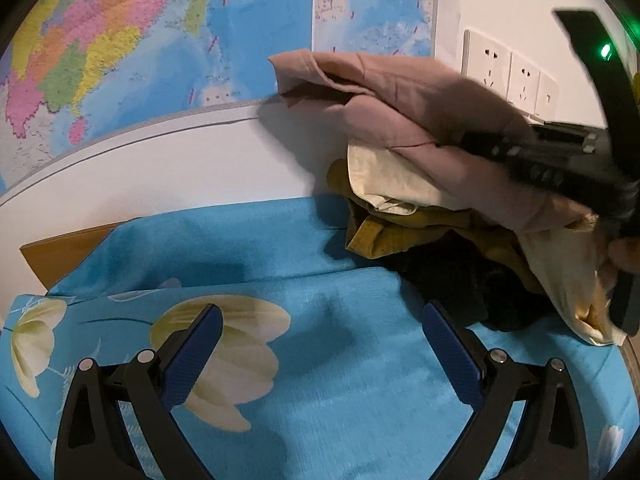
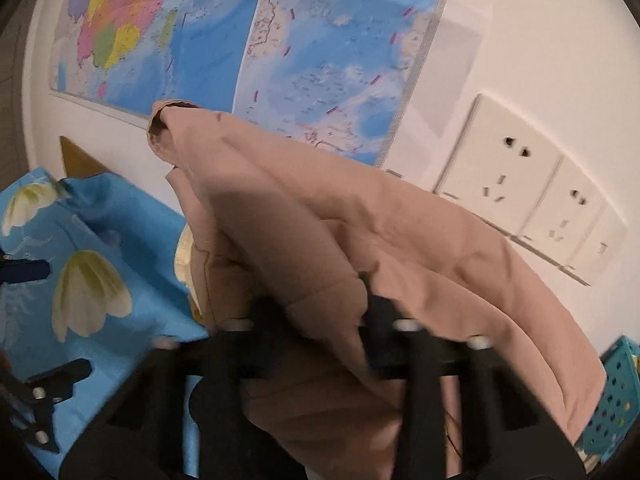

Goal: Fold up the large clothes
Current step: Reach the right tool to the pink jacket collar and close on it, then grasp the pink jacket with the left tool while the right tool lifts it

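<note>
A pinkish-tan garment (image 2: 320,216) hangs bunched in the air, with my right gripper (image 2: 324,304) shut on a fold of it. In the left wrist view the same garment (image 1: 400,96) is lifted above a pile of clothes, with the right gripper (image 1: 560,160) coming in from the right. The pile holds a cream piece (image 1: 384,176), a mustard piece (image 1: 384,236) and a black piece (image 1: 460,280). My left gripper (image 1: 322,312) stands open low over the blue flowered sheet (image 1: 320,380), left of the pile, with nothing between its fingers.
A colourful map (image 1: 160,40) covers the white wall behind. Wall sockets (image 2: 516,176) sit to its right. A wooden board (image 1: 60,252) shows at the sheet's far left edge. A teal perforated basket (image 2: 616,392) is at the lower right.
</note>
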Demonstrator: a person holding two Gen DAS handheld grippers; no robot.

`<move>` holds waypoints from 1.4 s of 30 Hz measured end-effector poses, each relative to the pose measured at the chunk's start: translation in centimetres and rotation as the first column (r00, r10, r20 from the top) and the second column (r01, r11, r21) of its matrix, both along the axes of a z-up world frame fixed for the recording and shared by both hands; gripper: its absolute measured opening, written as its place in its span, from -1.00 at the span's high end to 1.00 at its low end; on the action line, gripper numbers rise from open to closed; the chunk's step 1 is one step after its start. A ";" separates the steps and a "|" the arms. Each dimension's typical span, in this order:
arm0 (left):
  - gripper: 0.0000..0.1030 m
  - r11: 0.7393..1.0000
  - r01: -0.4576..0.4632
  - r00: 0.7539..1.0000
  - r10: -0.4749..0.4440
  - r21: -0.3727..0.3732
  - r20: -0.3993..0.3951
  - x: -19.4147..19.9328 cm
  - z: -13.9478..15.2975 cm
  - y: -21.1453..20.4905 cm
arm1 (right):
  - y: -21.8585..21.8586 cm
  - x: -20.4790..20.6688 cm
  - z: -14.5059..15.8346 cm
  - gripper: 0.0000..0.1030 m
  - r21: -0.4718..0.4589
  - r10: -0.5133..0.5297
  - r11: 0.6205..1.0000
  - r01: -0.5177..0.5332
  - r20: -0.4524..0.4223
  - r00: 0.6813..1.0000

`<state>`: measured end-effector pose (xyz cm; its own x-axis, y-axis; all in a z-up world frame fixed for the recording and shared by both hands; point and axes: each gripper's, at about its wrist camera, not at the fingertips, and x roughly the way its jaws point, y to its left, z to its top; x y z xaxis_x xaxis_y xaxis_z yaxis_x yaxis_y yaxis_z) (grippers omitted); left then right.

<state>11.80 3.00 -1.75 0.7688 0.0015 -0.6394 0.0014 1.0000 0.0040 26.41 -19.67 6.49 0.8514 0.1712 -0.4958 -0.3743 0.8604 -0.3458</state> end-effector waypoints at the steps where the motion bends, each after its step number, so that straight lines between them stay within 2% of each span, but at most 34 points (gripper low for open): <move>1: -0.87 1.000 0.001 1.000 -0.001 0.003 0.000 0.3 -0.1 0.1 | -0.4 -0.2 0.8 0.70 0.009 -0.003 1.000 0.003 0.013 1.000; 9: -0.87 0.996 0.091 0.994 -0.090 0.000 0.068 2.6 0.7 -1.0 | -5.6 -4.1 10.8 0.79 0.157 -0.030 0.988 0.006 0.154 0.988; 11: -0.87 0.988 0.152 0.984 -0.148 -0.032 0.101 3.0 1.5 -1.7 | -6.9 -5.7 13.8 0.80 0.175 -0.046 0.984 0.009 0.209 0.977; 14: -0.87 0.963 0.256 0.959 -0.242 -0.083 0.150 3.3 2.5 -3.1 | -8.0 -7.7 16.6 0.81 0.186 -0.063 0.982 0.014 0.260 0.964; 16: -0.87 0.948 0.309 0.939 -0.290 -0.079 0.186 3.5 2.8 -4.3 | -8.5 -8.4 17.9 0.81 0.196 -0.079 0.980 0.024 0.277 0.958; 18: -0.87 0.945 0.317 0.936 -0.298 -0.081 0.190 4.2 2.7 -5.3 | -9.4 -9.0 18.8 0.81 0.224 -0.091 0.974 0.026 0.286 0.954; 21: -0.87 0.926 0.325 0.940 -0.293 -0.192 0.176 6.1 2.4 -5.6 | -10.4 -10.1 19.5 0.82 0.276 -0.091 0.961 0.009 0.285 0.954; 24: -0.87 0.876 0.385 0.920 -0.343 -0.290 0.188 6.8 2.6 -6.1 | -10.7 -10.8 19.8 0.82 0.291 -0.100 0.957 0.012 0.289 0.952; 25: -0.87 0.851 0.421 0.906 -0.375 -0.314 0.196 6.8 2.7 -6.7 | -10.8 -11.0 19.9 0.82 0.293 -0.096 0.956 0.008 0.287 0.953; 27: -0.87 0.868 0.423 0.902 -0.376 -0.261 0.213 6.8 2.8 -8.3 | -10.8 -11.6 20.1 0.82 0.288 -0.096 0.958 0.008 0.293 0.951; 28: -0.81 0.877 0.422 0.901 -0.379 -0.228 0.212 7.3 2.7 -9.1 | -10.8 -11.9 20.3 0.82 0.294 -0.094 0.956 0.003 0.294 0.951; 29: -0.43 0.874 0.427 0.901 -0.388 -0.231 0.195 8.0 2.5 -9.7 | -10.9 -12.4 20.5 0.82 0.299 -0.095 0.954 0.001 0.300 0.949; 31: 0.71 0.841 0.446 0.895 -0.426 -0.306 0.135 9.9 2.1 -10.3 | -11.1 -13.8 21.1 0.82 0.303 -0.107 0.953 0.006 0.318 0.942; 32: 0.72 0.830 0.449 0.893 -0.435 -0.331 0.119 10.4 2.2 -10.5 | -11.0 -14.3 21.4 0.82 0.300 -0.106 0.954 0.005 0.322 0.941; 34: 0.76 0.834 0.454 0.891 -0.422 -0.313 0.168 9.8 3.8 -10.5 | -10.9 -16.3 22.4 0.83 0.291 -0.118 0.957 0.013 0.344 0.931; 36: 0.81 0.818 0.479 0.877 -0.427 -0.318 0.220 9.0 6.3 -10.1 | -10.9 -19.2 24.1 0.83 0.297 -0.118 0.955 0.001 0.378 0.918; 37: 0.82 0.797 0.504 0.861 -0.435 -0.333 0.263 8.3 8.3 -9.6 | -10.9 -20.9 25.2 0.83 0.308 -0.117 0.951 -0.013 0.401 0.909; 39: 0.82 0.776 0.539 0.831 -0.427 -0.328 0.356 6.4 12.7 -8.7 | -10.7 -24.1 27.1 0.83 0.327 -0.112 0.944 -0.046 0.448 0.887; 40: 0.82 0.772 0.547 0.822 -0.421 -0.324 0.384 5.6 14.1 -8.2 | -10.6 -26.0 28.0 0.83 0.338 -0.106 0.939 -0.070 0.474 0.874; 42: 0.83 0.785 0.556 0.780 -0.379 -0.273 0.499 2.0 19.2 -6.8 | -10.0 -30.4 29.7 0.83 0.334 -0.093 0.936 -0.111 0.537 0.839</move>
<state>13.76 -3.82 17.47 0.7844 -0.6036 -0.1429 0.5560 0.7863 -0.2693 -4.00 -29.65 36.19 0.9595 0.2498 0.1304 -0.2246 0.9575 -0.1812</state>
